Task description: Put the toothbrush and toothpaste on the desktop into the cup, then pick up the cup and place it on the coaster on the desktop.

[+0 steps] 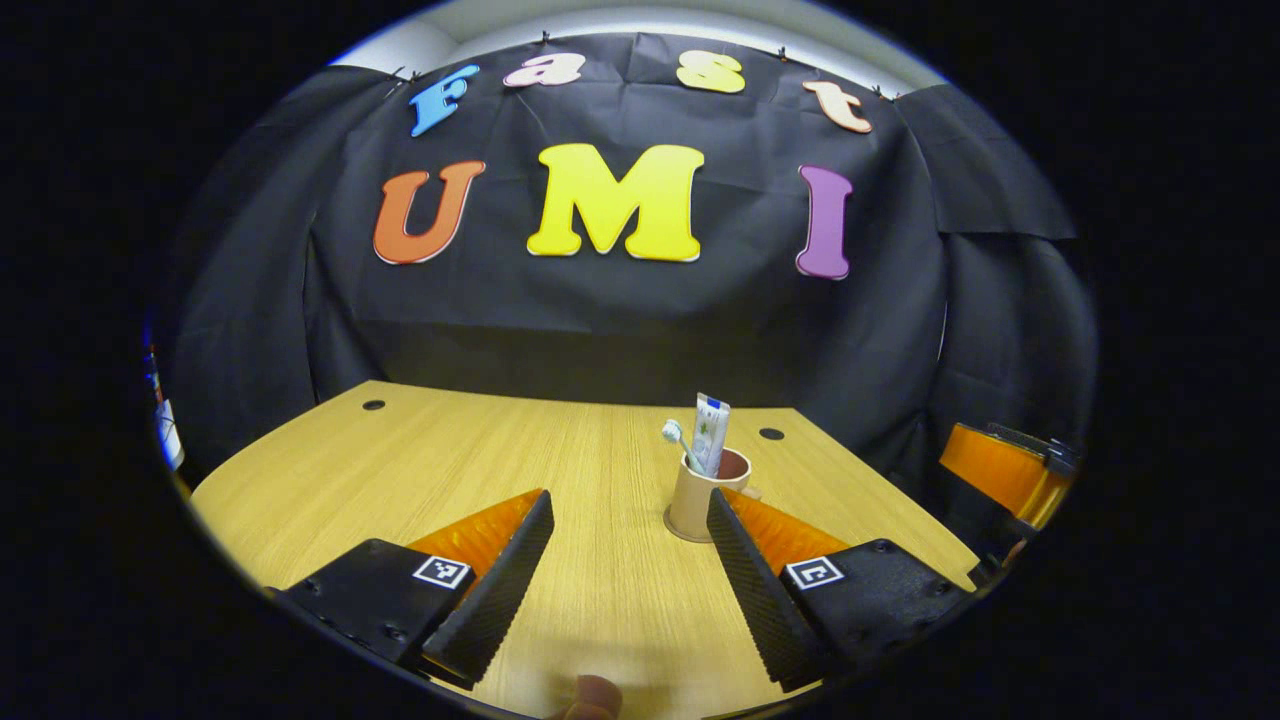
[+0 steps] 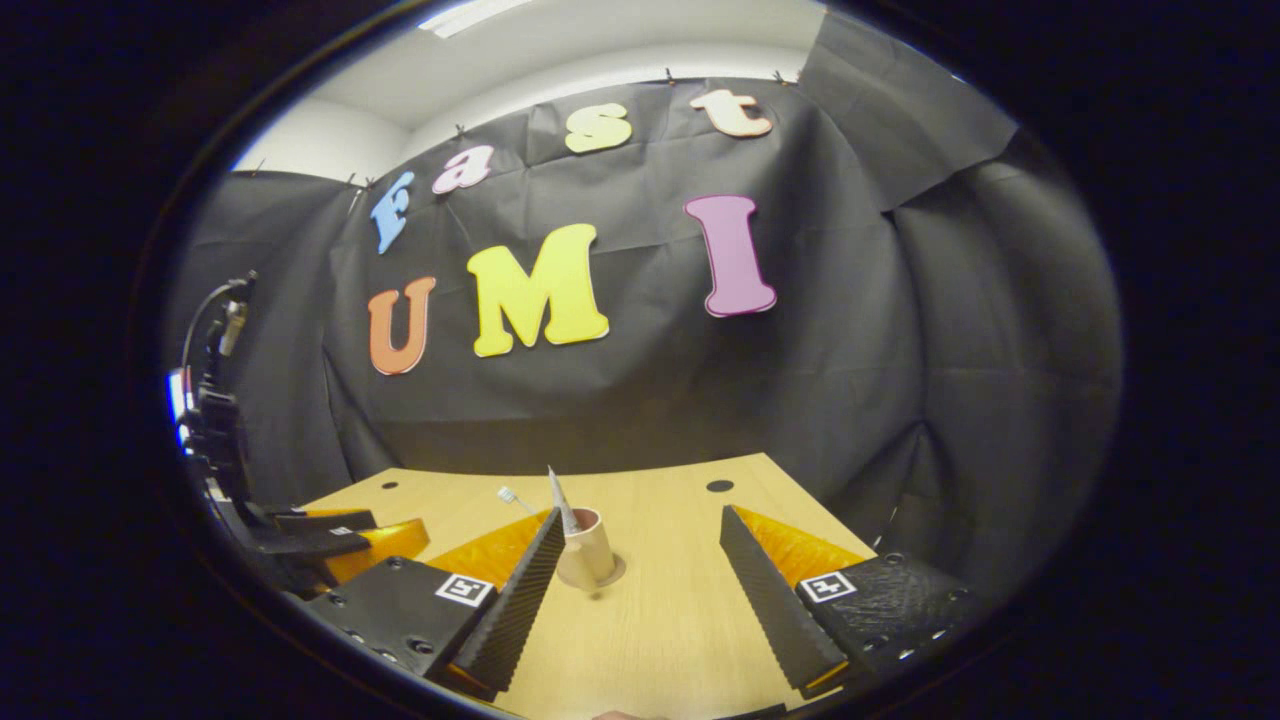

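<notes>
Cup stands upright on the coaster, at about 1 o'clock from the left claw on the worktop; toothbrush and toothpaste both stick up out of it, leaning on the rim, bristle head up. So the task's things lie as the task sentence wants. Left claw fingers are spread wide, nothing between them, cup just beyond the right-hand finger. Right claw is also apart and holding nothing, cup at 11 o'clock from it, close by its left-hand finger. Both look backed off, likely to leave the cup free. Left gripper view gives the toothpaste face-on and the cup's inside; right gripper view gives it edge-on, the coaster rim clearer, and the other gripper at 9 o'clock.
</notes>
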### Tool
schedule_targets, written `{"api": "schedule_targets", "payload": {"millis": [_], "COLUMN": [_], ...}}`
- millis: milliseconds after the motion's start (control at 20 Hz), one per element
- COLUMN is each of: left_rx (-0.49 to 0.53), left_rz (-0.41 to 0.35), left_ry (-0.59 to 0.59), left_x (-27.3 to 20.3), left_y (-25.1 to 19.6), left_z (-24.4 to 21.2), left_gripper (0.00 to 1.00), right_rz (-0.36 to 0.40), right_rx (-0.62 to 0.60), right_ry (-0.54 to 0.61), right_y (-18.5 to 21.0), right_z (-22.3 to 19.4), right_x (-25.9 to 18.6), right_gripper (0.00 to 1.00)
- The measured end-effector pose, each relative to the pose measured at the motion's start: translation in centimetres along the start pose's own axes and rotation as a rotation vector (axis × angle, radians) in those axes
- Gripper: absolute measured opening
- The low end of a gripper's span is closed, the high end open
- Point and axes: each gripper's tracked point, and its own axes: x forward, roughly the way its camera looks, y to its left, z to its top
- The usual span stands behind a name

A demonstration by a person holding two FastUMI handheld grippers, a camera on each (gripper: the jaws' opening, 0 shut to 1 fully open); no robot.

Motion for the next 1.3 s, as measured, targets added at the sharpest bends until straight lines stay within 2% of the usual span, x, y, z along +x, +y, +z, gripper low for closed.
{"api": "schedule_targets", "payload": {"millis": [100,200,350,500,550,600,650,700,800,850,900,950,1000,1300], "left_rx": [0.007,-0.001,0.014,0.08,0.102,0.118,0.128,0.131,0.138,0.135,0.132,0.128,0.124,0.101], "left_rz": [0.011,-0.004,-0.009,0.055,0.063,0.063,0.064,0.067,0.067,0.071,0.072,0.071,0.07,0.06], "left_ry": [-0.031,-0.025,-0.1,-0.115,-0.121,-0.128,-0.127,-0.123,-0.122,-0.121,-0.119,-0.117,-0.113,-0.09], "left_x": [-1.5,-2.5,-4.1,-4.7,-4.6,-4.6,-4.6,-4.3,-4.1,-4.1,-4.1,-3.9,-3.8,-3.5], "left_y": [2.1,2.7,2.7,3.6,3.3,2.9,2.7,2.5,2.3,2.4,2.4,2.5,2.4,2.3], "left_z": [0.0,0.6,2.7,2.9,3.0,2.9,2.8,2.6,2.4,2.3,2.2,2.1,1.9,1.3], "left_gripper": [0.98,0.98,0.98,0.98,0.89,0.98,0.89,0.98,0.98,0.98,0.92,0.99,0.99,0.99], "right_rz": [0.002,0.007,0.02,0.02,0.02,0.023,0.023,0.022,0.021,0.02,0.016,0.014,0.015,0.033], "right_rx": [-0.024,-0.046,-0.077,-0.097,-0.099,-0.103,-0.107,-0.108,-0.094,-0.087,-0.083,-0.08,-0.076,-0.086], "right_ry": [-0.02,-0.034,-0.061,-0.1,-0.108,-0.106,-0.103,-0.101,-0.103,-0.102,-0.1,-0.096,-0.092,-0.072], "right_y": [1.2,2.4,4.0,4.5,4.7,4.7,4.6,4.4,4.1,3.9,3.7,3.5,3.5,3.9], "right_z": [0.2,0.2,0.6,1.4,1.6,1.4,1.3,1.3,1.5,1.6,1.5,1.5,1.5,0.8], "right_x": [-0.6,-1.2,-2.5,-3.3,-3.4,-3.4,-3.3,-3.3,-3.2,-3.1,-2.9,-2.8,-2.7,-2.4], "right_gripper": [0.95,0.95,0.95,0.95,0.95,0.91,0.91,0.91,0.92,0.95,0.93,0.92,0.95,0.99]}}
